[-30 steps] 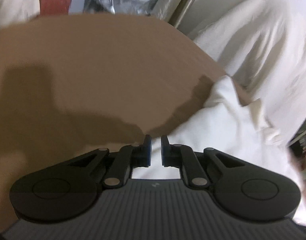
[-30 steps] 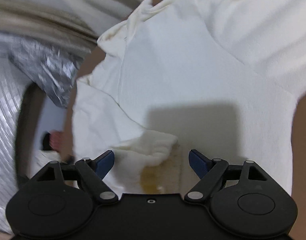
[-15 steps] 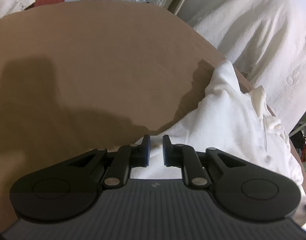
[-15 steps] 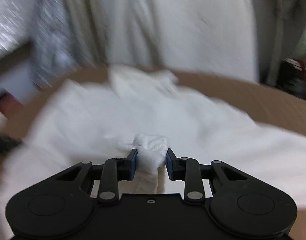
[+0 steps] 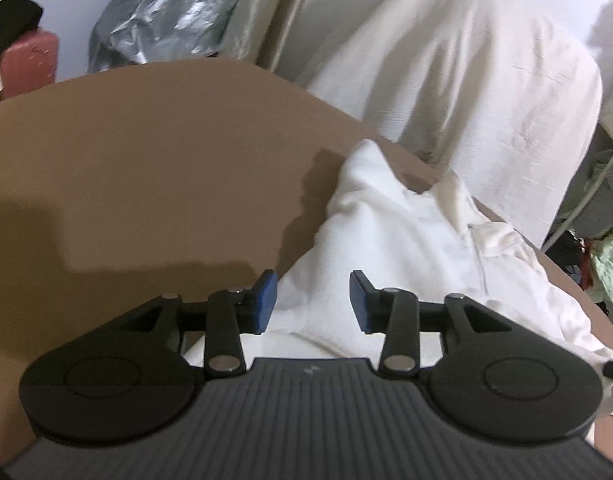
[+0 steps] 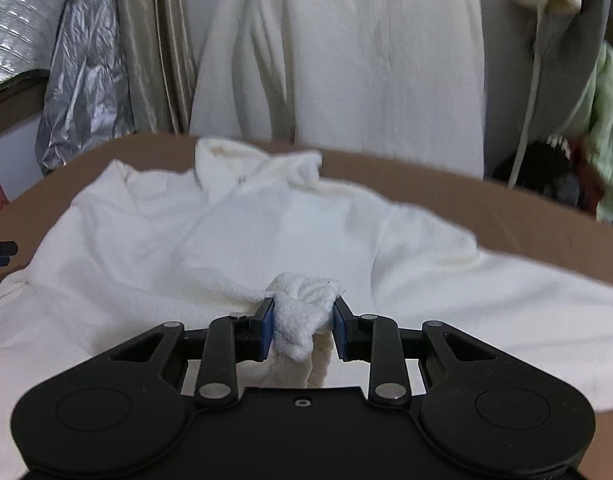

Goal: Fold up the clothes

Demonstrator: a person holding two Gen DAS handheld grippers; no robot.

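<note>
A: Left wrist view first. What is to the left of the left gripper (image 5: 309,304)?

B: Bare brown table (image 5: 154,168). Far off past it there is a pink thing (image 5: 30,62) and a crinkly silver sheet (image 5: 162,12).

A: And between its fingers?

B: Nothing is pinched. The two blue pads (image 5: 265,300) stand wide apart, so the gripper is open. The edge of the white shirt (image 5: 394,252) lies on the table just ahead of the gap and under it.

A: What is to its right?

B: The rest of the shirt. It spreads ahead and to the right, all rumpled, with the collar (image 5: 458,200) at the far end. Behind the table hangs a big cream cloth (image 5: 466,72).

A: Now the right wrist view. What is on the left?

B: The silver sheet (image 6: 86,80) again, far ahead and left. Nearer, the white shirt (image 6: 226,240) covers the table (image 6: 506,204) from the left side right across.

A: What is the right gripper (image 6: 303,323) doing?

B: It is squeezed tight on a bunched-up bit of the shirt. The lump of cloth fills the space between the pads and pokes out in front. That bit is lifted above the rest of the shirt.

A: And to the right of it?

B: More shirt, lying flat, then brown table. Far ahead on the right there is something light green (image 6: 610,132), but it is blurry.
</note>
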